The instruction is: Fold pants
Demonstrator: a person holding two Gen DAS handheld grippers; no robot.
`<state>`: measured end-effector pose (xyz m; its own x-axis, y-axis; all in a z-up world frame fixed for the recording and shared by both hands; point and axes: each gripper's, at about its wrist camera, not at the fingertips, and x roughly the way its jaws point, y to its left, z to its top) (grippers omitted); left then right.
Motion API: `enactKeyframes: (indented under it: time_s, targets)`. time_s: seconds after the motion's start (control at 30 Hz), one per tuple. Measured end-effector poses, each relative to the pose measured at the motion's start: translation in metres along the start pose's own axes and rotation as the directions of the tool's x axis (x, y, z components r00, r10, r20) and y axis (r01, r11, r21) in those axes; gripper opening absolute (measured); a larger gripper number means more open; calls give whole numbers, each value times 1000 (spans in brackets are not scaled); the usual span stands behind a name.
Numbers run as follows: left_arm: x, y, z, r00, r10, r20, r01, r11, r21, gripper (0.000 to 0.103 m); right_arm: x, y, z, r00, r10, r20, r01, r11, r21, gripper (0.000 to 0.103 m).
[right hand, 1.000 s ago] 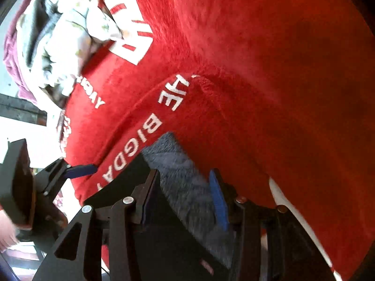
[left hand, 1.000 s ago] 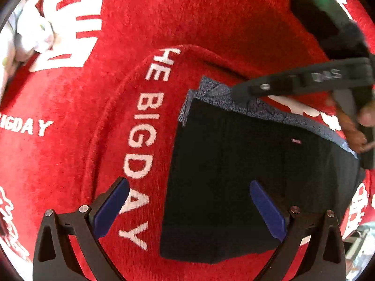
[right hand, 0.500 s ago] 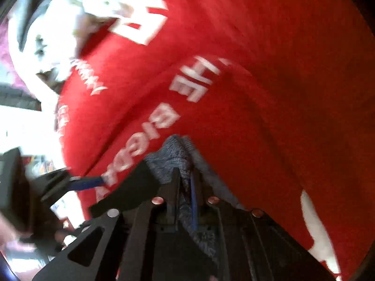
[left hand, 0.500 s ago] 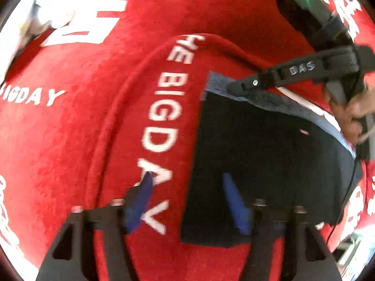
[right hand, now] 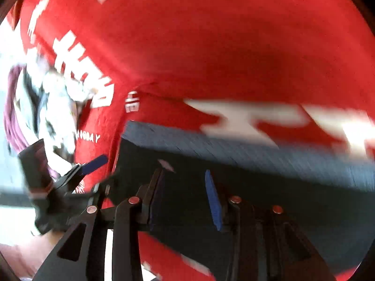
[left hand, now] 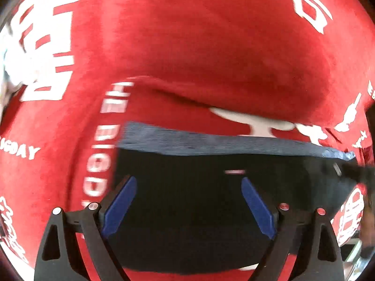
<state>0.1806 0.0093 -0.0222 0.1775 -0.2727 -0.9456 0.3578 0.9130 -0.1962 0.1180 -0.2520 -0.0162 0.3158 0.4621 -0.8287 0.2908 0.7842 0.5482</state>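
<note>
The folded dark pants (left hand: 187, 210) lie flat on the red blanket (left hand: 211, 46). Both the left tongs (left hand: 187, 201) and right tongs (right hand: 185, 196) hover spread, having just opened, gripping nothing.

Right gripper (right hand: 187, 199) released the pants (right hand: 269, 187); both jaws reopened.

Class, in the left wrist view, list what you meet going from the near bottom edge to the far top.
Left gripper → black folded pants → their grey waistband strip → red blanket.
</note>
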Motion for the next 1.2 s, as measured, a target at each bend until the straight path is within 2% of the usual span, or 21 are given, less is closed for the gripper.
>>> enactKeyframes:
  time_s: [0.07,0.13,0.2,0.27,0.3,0.47,0.53,0.63,0.7,0.8,0.83,0.87,0.9,0.97,1.0,1.07,1.13,1.17,1.2]
  targets:
    - [11,-23,-1,1000,8,-15,-8,1000,27,92,-22,-35,-29,999,34,26,-37,992,119,40]
    - [31,-45,-6,998,45,-51,-41,997,72,92,-44,-74,-68,997,55,60,-68,967,247,40]
    - [53,-52,-15,989,121,-87,-112,988,104,92,-56,-106,-106,995,61,72,-83,931,355,40]
    - [52,-59,-22,987,157,-29,-150,977,154,94,-57,-126,-135,995,68,70,-91,908,408,40]
    - [52,-59,-23,987,160,-32,-153,975,163,95,-56,-133,-143,994,77,71,-100,903,417,40]
    - [52,-52,-18,987,146,-65,-135,979,151,95,-45,-158,-153,983,133,129,-179,867,465,40]
    - [52,-52,-16,985,153,-74,-141,979,150,96,-43,-164,-153,967,172,188,-243,843,480,40]
    - [55,-53,-14,985,153,-79,-140,979,147,100,-37,-169,-152,964,176,200,-256,821,510,40]
    - [56,-55,-13,985,156,-80,-142,979,148,101,-34,-175,-158,956,192,221,-284,789,545,40]
    - [60,-57,-12,985,150,-85,-136,979,152,101,-35,-175,-160,955,191,228,-289,772,566,40]
    - [63,-57,-12,985,147,-85,-133,979,156,101,-35,-175,-157,956,184,229,-285,773,567,36]
    - [65,-57,-12,985,147,-88,-132,978,159,101,-37,-175,-152,960,161,228,-265,782,564,9]
    - [67,-56,-11,984,149,-93,-133,978,162,101,-41,-175,-146,968,130,214,-230,797,558,8]
    - [67,-56,-10,983,152,-104,-133,977,167,101,-59,-167,-142,964,116,238,-224,835,502,8]
    - [68,-57,-10,983,150,-103,-131,977,170,101,-66,-159,-142,971,80,224,-177,872,456,8]
    - [69,-57,-12,985,146,-88,-128,975,179,102,-65,-151,-150,982,25,189,-104,900,423,8]
    - [69,-59,-15,985,156,-69,-141,972,187,102,-51,-162,-165,990,9,143,-76,881,467,7]
    - [67,-59,-15,984,162,-68,-147,972,186,102,-46,-169,-170,988,23,150,-95,866,490,7]
    - [66,-60,-14,981,175,-84,-158,971,179,102,-49,-176,-175,980,61,188,-152,843,516,8]
